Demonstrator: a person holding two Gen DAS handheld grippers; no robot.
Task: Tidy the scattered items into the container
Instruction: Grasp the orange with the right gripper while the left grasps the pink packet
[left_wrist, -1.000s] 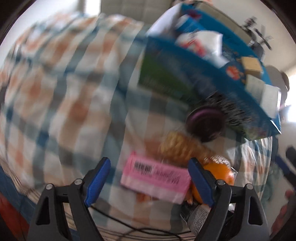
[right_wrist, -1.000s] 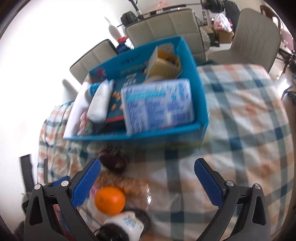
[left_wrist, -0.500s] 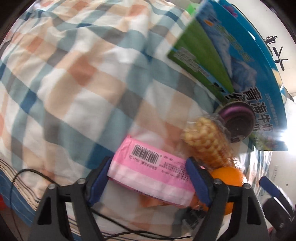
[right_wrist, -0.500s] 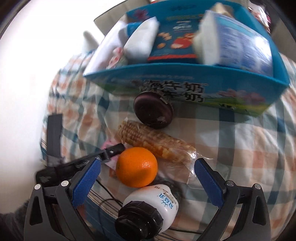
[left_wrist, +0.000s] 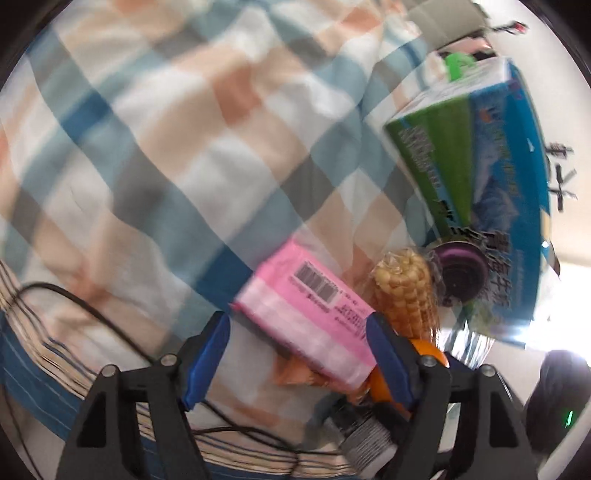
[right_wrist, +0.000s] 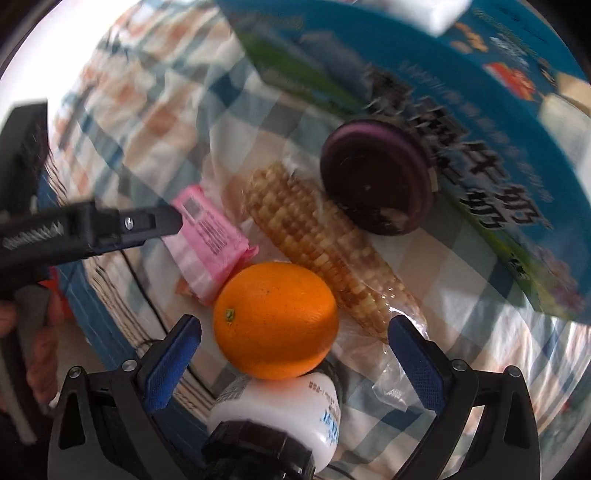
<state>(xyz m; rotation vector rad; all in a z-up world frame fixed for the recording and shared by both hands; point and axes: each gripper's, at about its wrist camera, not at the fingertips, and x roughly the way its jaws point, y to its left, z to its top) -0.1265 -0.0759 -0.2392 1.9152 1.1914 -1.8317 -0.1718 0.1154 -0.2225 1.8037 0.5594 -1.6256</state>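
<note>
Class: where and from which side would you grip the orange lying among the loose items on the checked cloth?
Grip the orange across its widest middle, coming straight down from above. It is round, so any narrower hold would likely slip. The right gripper hangs open around it; a bottle and corn crowd its sides.

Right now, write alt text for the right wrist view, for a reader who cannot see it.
The open right gripper points down over an orange on a checked tablecloth. A white bottle lies just below the orange, with wrapped corn, a pink packet and a dark round lid beyond. The blue box stands behind, and the left gripper reaches the packet.
</note>
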